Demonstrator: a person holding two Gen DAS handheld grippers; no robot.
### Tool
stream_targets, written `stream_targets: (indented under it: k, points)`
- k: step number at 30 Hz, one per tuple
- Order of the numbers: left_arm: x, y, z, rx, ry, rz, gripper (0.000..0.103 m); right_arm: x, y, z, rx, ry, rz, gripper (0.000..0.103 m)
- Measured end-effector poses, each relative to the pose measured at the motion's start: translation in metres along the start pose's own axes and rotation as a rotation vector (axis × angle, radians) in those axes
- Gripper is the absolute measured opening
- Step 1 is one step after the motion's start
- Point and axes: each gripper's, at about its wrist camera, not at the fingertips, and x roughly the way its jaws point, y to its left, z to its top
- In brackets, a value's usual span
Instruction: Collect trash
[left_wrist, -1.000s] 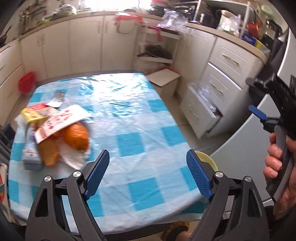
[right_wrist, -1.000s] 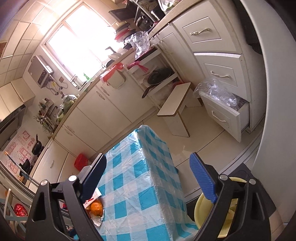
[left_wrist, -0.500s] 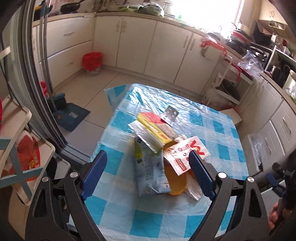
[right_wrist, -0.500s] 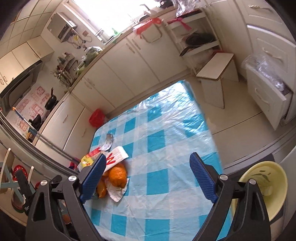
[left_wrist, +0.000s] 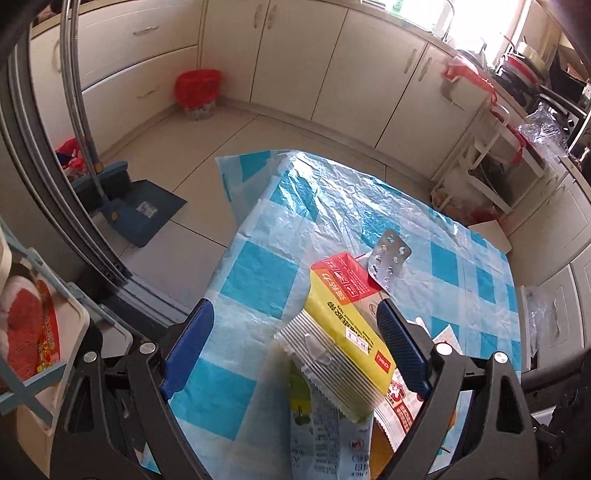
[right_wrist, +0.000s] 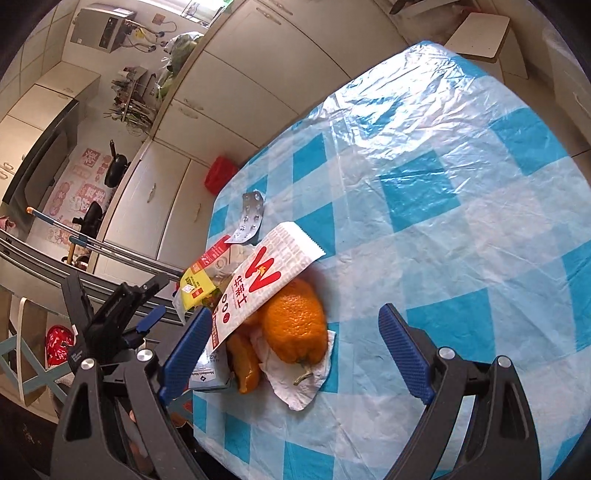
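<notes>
While both sets of jaws stand spread wide and hold nothing, we are at the approach step: nothing has been picked up yet, and the whole trash pile (right_wrist: 258, 306) sits together near one edge of the worktop (right_wrist: 461, 221), on its blue-and-white checked plastic cover.

Our left gripper (left_wrist: 295, 350) hangs right over the yellow and red packet (left_wrist: 340, 317), which lies on top of a pale green-printed wrapper (left_wrist: 325, 435). A silver blister sheet (left_wrist: 389, 260) rests at the packet's far end. Our right gripper (right_wrist: 295, 354) faces the orange peel (right_wrist: 295, 325), which sits on a crumpled white tissue (right_wrist: 299, 380), with a red-and-white paper sleeve (right_wrist: 266, 277) leaning across it.

We judge the next move to be a short descent of the left jaws around the yellow packet, closing across its narrow width; it looks light and crinkly, so it may slide or drag its neighbours.

As for containers, a red bin (left_wrist: 197, 90) stands on the floor by the cabinets, well apart from the worktop; we cannot see what it holds.
</notes>
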Motion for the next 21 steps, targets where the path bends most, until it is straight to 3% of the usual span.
stream_targets:
  k: [12,19,21]
  points:
    - [0.031,-0.012,0.012,0.028,0.075,-0.004,0.086,0.035,-0.002,0.016,0.062,0.026,0.05,0.088]
    - [0.038,0.003,0.013,-0.069,0.094,-0.049,0.085,0.044,0.005,0.019,0.075,-0.013,0.108,0.087]
    - [0.041,0.002,0.014,-0.074,0.097,-0.054,0.082,0.05,0.005,0.021,0.094,-0.012,0.137,0.08]
